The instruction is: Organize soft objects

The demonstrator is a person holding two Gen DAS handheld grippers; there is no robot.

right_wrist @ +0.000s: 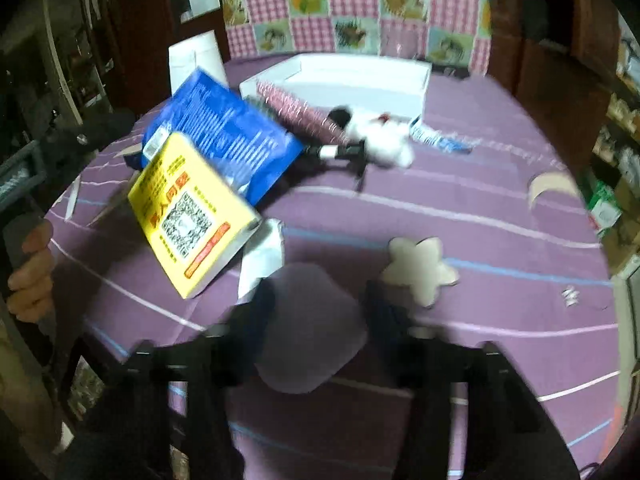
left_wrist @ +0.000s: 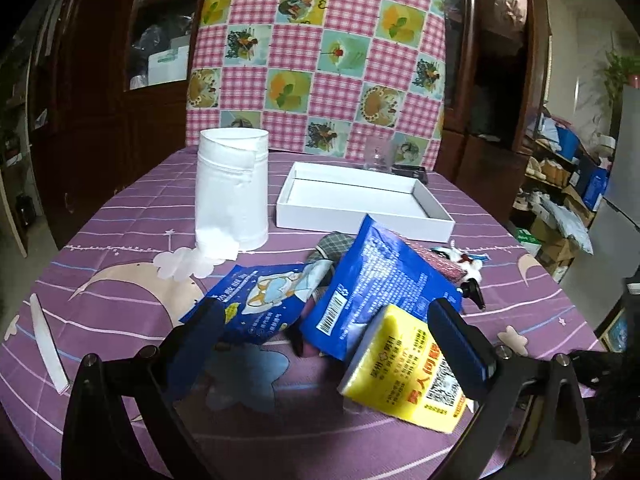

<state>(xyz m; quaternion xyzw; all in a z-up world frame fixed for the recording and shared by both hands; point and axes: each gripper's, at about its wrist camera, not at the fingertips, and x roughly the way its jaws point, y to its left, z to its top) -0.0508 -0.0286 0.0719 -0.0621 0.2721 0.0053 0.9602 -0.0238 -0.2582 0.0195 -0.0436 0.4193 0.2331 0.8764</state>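
My left gripper (left_wrist: 328, 332) stands open over a heap of soft packs. A yellow tissue pack (left_wrist: 404, 368) lies tilted against its right finger (left_wrist: 456, 344); the left finger is apart from it. Two blue packs (left_wrist: 376, 280) (left_wrist: 260, 300) and a plaid cloth (left_wrist: 328, 248) lie behind. In the blurred right wrist view my right gripper (right_wrist: 320, 308) points down at a lavender square pad (right_wrist: 312, 332). The pad fills the gap between the fingers; blur hides whether they press on it. The yellow pack (right_wrist: 192, 216) and a white plush toy (right_wrist: 380, 140) lie further off.
A white open box (left_wrist: 436, 216) and a tall white paper roll (left_wrist: 232, 188) stand at the back of the purple-clothed round table (left_wrist: 120, 248). A maroon patterned item (right_wrist: 296, 114), a black nozzle (right_wrist: 340, 152) and a loose tissue (right_wrist: 264, 256) lie mid-table. A hand (right_wrist: 32, 264) grips the left tool.
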